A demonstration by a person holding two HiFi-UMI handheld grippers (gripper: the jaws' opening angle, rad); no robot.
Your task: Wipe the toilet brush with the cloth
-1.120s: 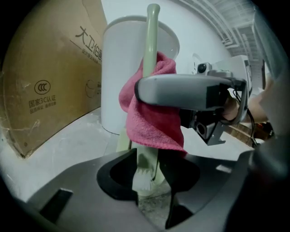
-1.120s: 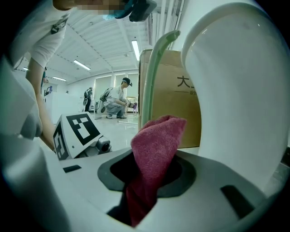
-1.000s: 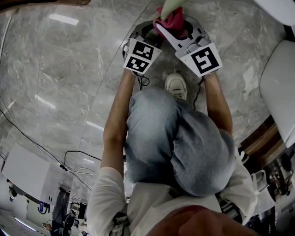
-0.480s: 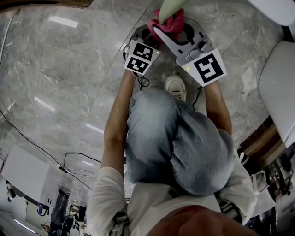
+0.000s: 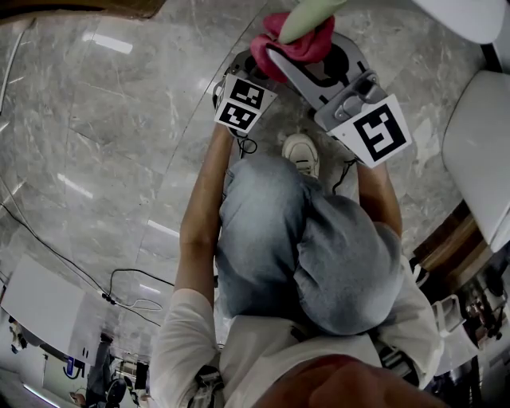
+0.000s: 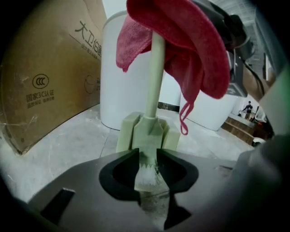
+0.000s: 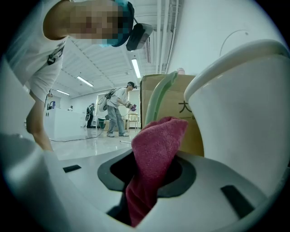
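The toilet brush has a pale green handle (image 6: 155, 68) that stands upright, and its whitish bristle end (image 6: 145, 174) sits between the jaws of my left gripper (image 6: 146, 168), which is shut on it. A red cloth (image 6: 190, 45) is wrapped round the handle high up. My right gripper (image 7: 149, 181) is shut on the red cloth (image 7: 156, 154), with the green handle (image 7: 158, 95) rising behind it. In the head view the cloth (image 5: 291, 44) and handle (image 5: 307, 16) are at the top, the left gripper (image 5: 249, 68) just below them and the right gripper (image 5: 280, 57) beside it.
A white toilet (image 6: 120, 77) stands behind the brush, with a brown cardboard box (image 6: 43, 86) to its left. The person's shoe (image 5: 303, 150) is on the marble floor under the grippers. A cable (image 5: 131, 283) lies at lower left. A person (image 7: 118, 108) stands far off.
My right gripper has risen with the red cloth along the brush handle and looks larger in the head view. The left gripper and the brush have stayed put.
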